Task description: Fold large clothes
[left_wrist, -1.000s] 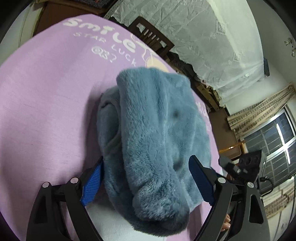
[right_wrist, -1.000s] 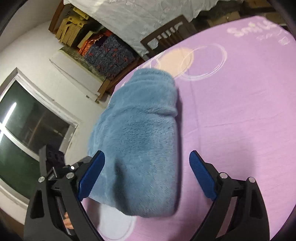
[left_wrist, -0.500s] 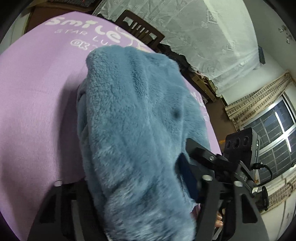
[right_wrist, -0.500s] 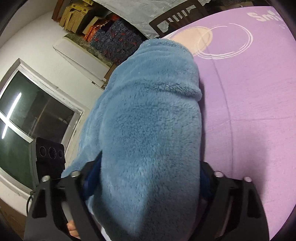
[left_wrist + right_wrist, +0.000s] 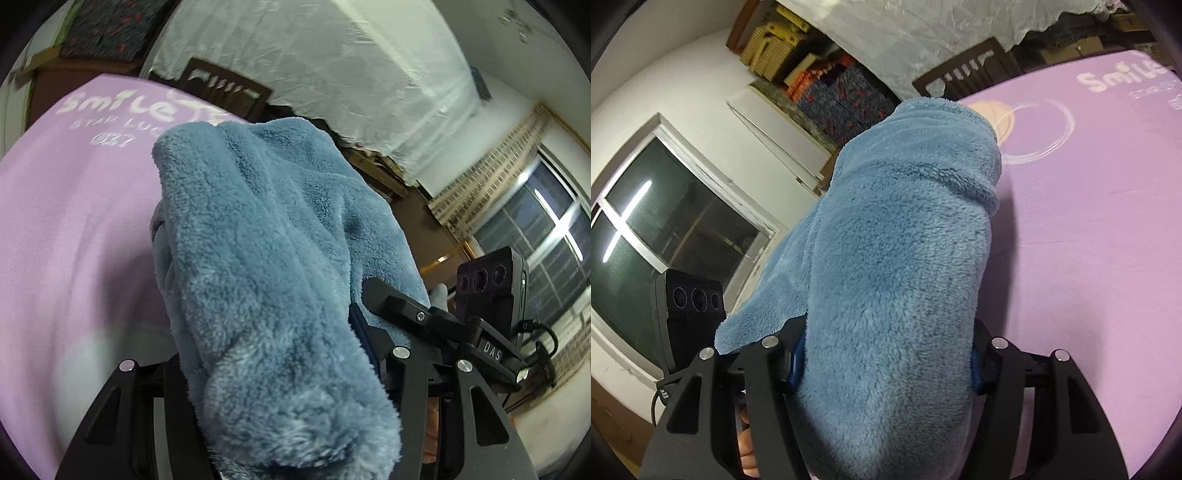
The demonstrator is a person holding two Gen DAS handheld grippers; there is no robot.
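A: Where is the garment, and who has hold of it?

B: The blue fleece garment [image 5: 273, 266] is bunched into a thick roll between both tools, over the purple desk [image 5: 74, 229]. The left gripper [image 5: 280, 373] is closing on one end, its blue pad pressed into the pile. The right gripper [image 5: 886, 362] is closing on the other end, both pads [image 5: 796, 360] sunk into the fleece.

A: Why grip the ends and not the middle?

B: Probably so the cloth hangs evenly between them and can be carried over in a single fold. A loose flap trails off the desk's edge in the right wrist view.

A: Any risk?

B: The roll is fat and soft; I judge an inner layer could slip out while the outer one stays pinched.
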